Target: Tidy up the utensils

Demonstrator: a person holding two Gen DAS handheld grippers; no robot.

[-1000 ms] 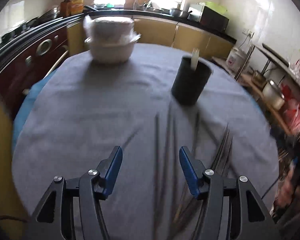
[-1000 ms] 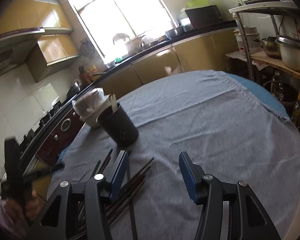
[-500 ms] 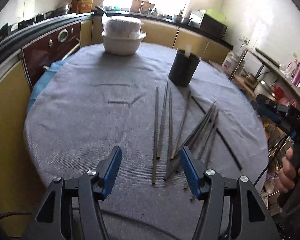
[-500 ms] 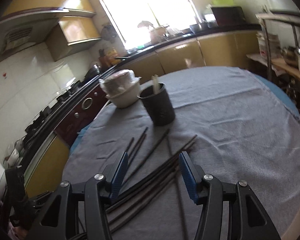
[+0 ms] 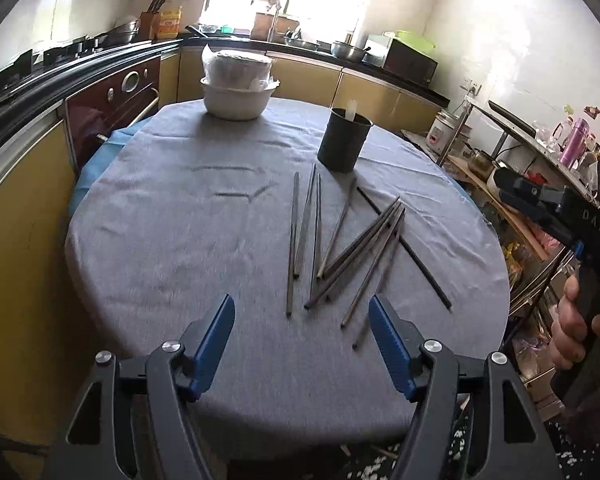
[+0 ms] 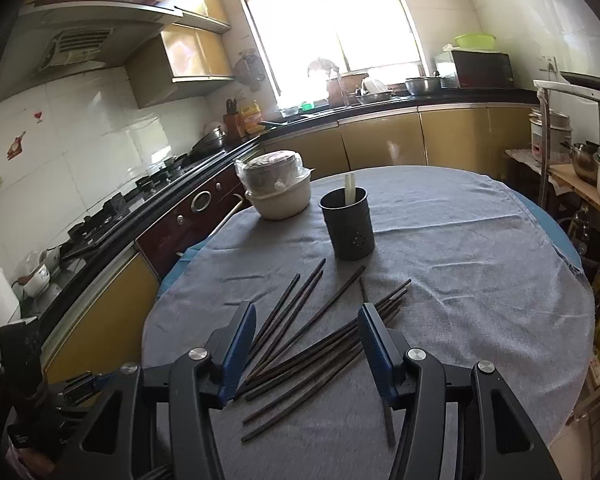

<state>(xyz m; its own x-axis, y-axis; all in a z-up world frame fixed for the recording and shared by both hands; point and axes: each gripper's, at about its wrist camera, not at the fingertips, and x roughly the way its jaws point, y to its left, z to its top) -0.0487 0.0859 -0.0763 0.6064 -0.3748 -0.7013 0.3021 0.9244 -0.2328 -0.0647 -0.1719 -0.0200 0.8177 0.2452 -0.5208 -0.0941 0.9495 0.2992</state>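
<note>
We hold both tongs back from the dark holder [image 5: 344, 142] so the whole scatter stays in sight: the left tongs [image 5: 301, 342], whose jaws have just been opening, gape empty, and the right tongs [image 6: 307, 350] stand half open, gripping nothing. The chopsticks [image 5: 340, 240], thin, dark and crossing, lie loose on the tabletop [image 5: 172, 216] just before that holder

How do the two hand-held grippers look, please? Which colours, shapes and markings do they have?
The left gripper and right gripper match: black angular frames with triangular cut-outs, silver round bolts, and blue ribbed pads on the fingers. The right gripper's black body shows pale letters in the left view.
</note>
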